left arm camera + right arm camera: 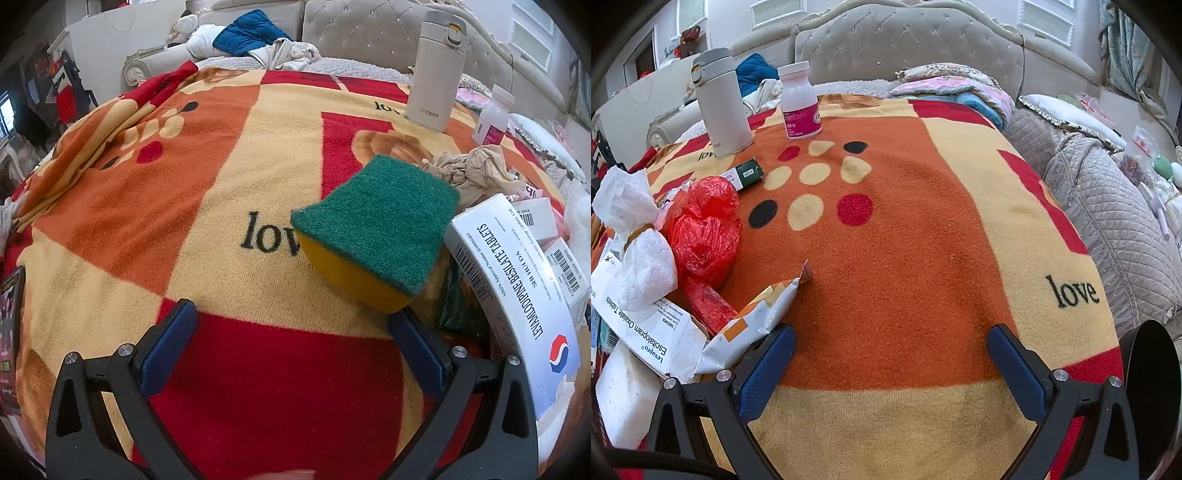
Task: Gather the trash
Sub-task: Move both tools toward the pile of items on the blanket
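Observation:
My left gripper is open and empty over the blanket. A green and yellow sponge lies just ahead of its right finger, leaning on a pile of white medicine boxes and a crumpled beige paper. My right gripper is open and empty. To its left lies a pile of trash: a red plastic bag, a white tissue bundle, a white and orange snack wrapper, a Lexapro box and a green and white tube box.
A beige Tiger flask and a white pill bottle with a pink label stand upright at the far side of the red, orange and cream blanket. A tufted headboard and pillows lie behind. A dark round object is at lower right.

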The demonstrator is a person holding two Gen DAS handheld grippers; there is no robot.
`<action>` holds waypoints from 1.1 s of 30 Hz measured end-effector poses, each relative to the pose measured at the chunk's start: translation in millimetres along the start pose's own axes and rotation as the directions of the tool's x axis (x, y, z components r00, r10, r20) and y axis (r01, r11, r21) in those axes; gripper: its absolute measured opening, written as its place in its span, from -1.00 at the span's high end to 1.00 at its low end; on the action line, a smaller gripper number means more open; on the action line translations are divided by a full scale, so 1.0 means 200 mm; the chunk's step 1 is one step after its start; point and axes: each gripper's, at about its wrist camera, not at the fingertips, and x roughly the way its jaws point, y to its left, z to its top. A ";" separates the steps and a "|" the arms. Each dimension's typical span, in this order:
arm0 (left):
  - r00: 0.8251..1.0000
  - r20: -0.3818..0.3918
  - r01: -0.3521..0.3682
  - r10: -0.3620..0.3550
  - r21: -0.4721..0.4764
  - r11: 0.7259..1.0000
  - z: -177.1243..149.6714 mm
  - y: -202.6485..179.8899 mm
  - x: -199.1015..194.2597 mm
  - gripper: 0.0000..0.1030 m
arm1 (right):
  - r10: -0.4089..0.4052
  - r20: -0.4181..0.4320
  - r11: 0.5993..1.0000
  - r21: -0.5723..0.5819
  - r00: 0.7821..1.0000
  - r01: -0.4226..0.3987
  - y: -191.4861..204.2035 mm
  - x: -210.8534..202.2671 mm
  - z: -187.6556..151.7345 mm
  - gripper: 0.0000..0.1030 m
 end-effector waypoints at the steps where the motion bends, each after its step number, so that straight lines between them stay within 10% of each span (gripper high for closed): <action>1: 1.000 0.001 -0.004 0.004 0.002 1.000 0.00 0.00 0.00 -1.00 | 0.001 0.001 1.000 0.001 1.000 -0.001 0.00 0.00 0.00 -1.00; 19: 0.996 0.084 -0.039 0.041 -0.025 0.999 -0.09 -0.01 -0.38 -0.99 | 0.015 0.002 1.000 -0.012 1.000 -0.015 -0.04 -0.20 -0.12 -1.00; 33: 0.955 0.298 -0.007 -0.001 0.026 1.000 -0.10 -0.21 -0.84 -0.99 | 0.113 0.287 0.994 -0.034 0.951 -0.108 0.17 -0.76 -0.12 -1.00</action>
